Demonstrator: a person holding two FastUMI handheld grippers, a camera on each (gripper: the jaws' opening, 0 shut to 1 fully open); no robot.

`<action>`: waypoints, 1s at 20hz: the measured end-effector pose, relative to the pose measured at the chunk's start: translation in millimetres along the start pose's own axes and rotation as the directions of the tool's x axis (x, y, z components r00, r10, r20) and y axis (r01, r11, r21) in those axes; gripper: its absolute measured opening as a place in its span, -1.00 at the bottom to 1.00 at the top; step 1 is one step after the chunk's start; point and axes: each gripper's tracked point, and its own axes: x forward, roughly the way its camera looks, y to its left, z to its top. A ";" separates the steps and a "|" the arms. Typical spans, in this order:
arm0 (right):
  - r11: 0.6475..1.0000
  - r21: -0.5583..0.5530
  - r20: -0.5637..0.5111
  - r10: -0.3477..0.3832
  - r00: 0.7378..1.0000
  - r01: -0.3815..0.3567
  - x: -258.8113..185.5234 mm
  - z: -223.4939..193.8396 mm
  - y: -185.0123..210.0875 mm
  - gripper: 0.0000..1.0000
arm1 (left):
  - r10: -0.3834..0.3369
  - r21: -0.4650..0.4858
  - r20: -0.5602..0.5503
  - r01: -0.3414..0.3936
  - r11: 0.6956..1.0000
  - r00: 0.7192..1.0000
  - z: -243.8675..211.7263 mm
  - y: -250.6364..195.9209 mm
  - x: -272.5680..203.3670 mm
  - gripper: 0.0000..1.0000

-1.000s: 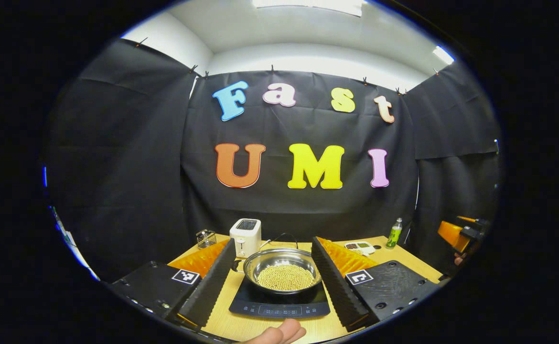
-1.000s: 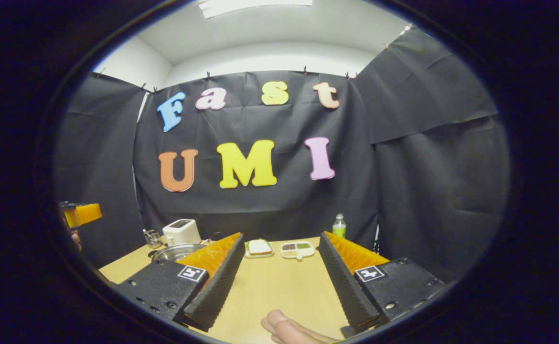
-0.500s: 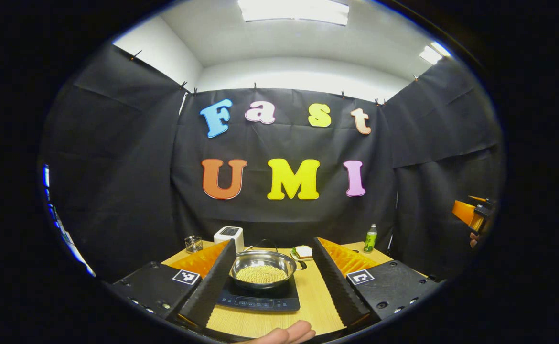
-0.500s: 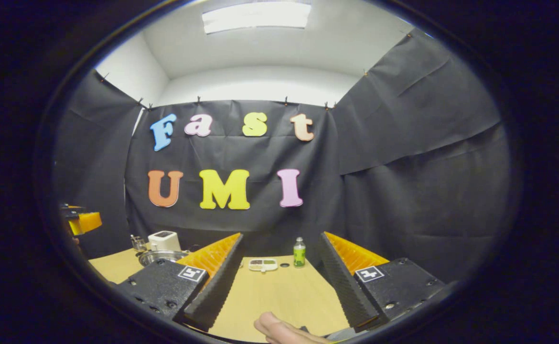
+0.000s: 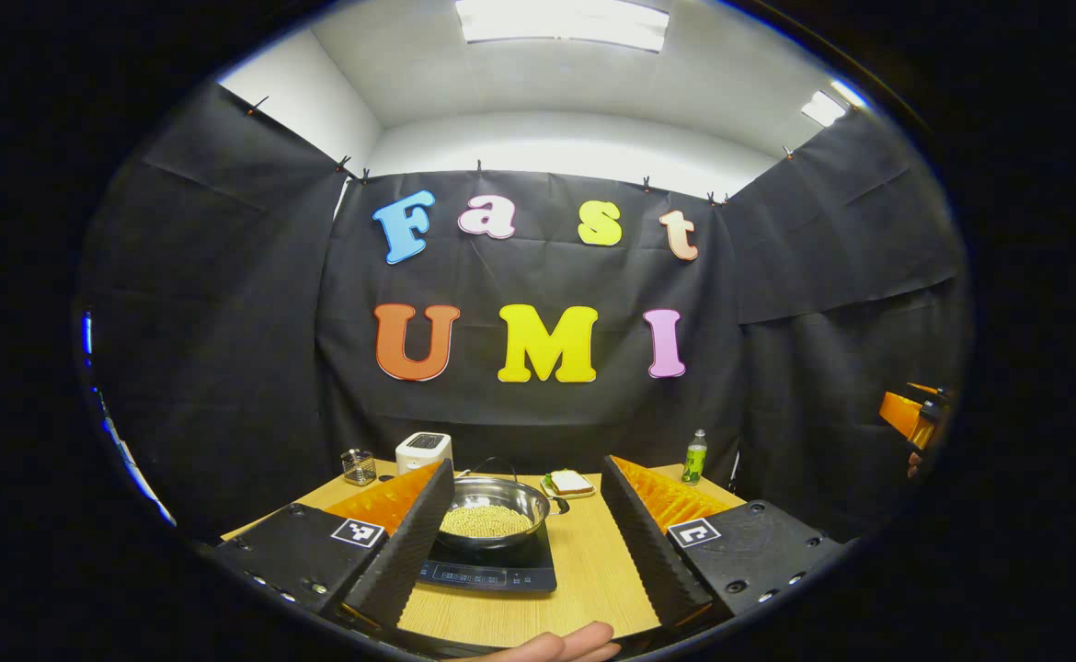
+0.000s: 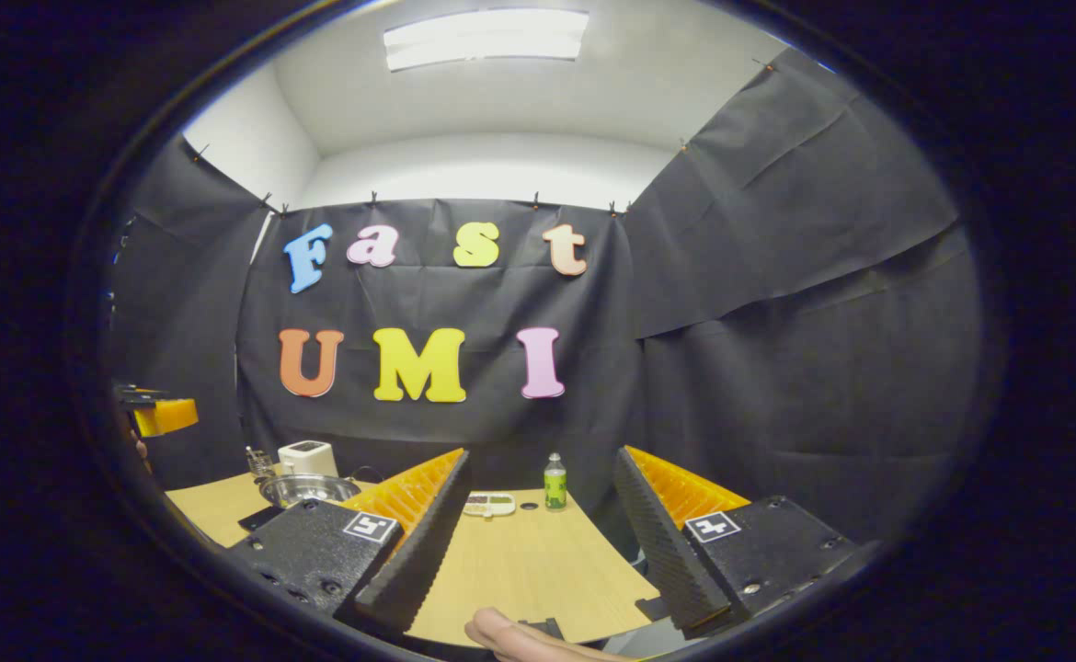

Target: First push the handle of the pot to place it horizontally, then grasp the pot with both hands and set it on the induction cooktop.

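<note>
Left gripper view, left to right: a small glass jar [image 5: 359, 466] at the far left corner of the wooden table [image 5: 584, 570]; a white toaster [image 5: 423, 450] just beside it, against the black cloth; my left gripper [image 5: 520, 533] spread wide, nothing between its fingers, held above the near edge of the table; the steel pot [image 5: 490, 508] sits on the black induction cooktop [image 5: 492, 570], seen through the gap between my fingers, well beyond them; the pot holds a bed of small yellowish grains; a dark handle juts from its right rim toward a plate with a slice of bread [image 5: 570, 482]; a green bottle [image 5: 694, 456] stands at the far right of the table; my other tool shows at the right edge; my fingertip [image 5: 556, 645] at the bottom.

Right gripper view, left to right: the pot [image 6: 308, 488] on the cooktop [image 6: 257, 518], far off at the left, partly behind my own left finger; toaster [image 6: 308, 457] behind it; my right gripper [image 6: 538, 542] also spread wide and holding nothing, over bare table [image 6: 529, 570]; a small divided dish [image 6: 489, 503] and the green bottle [image 6: 554, 481] at the far edge, between my fingers.
</note>
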 end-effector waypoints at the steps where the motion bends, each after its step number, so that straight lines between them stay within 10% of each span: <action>1: 1.000 0.000 -0.001 0.003 1.000 -0.003 0.2 -2.4 0.7 0.93 | 0.011 -0.002 0.002 -0.011 1.000 1.000 0.1 3.6 -1.5 0.92; 20: 1.000 0.012 0.012 -0.004 1.000 0.004 -1.4 -6.8 13.7 0.93 | 0.012 0.007 0.042 -0.013 1.000 0.999 0.6 7.6 -6.8 0.89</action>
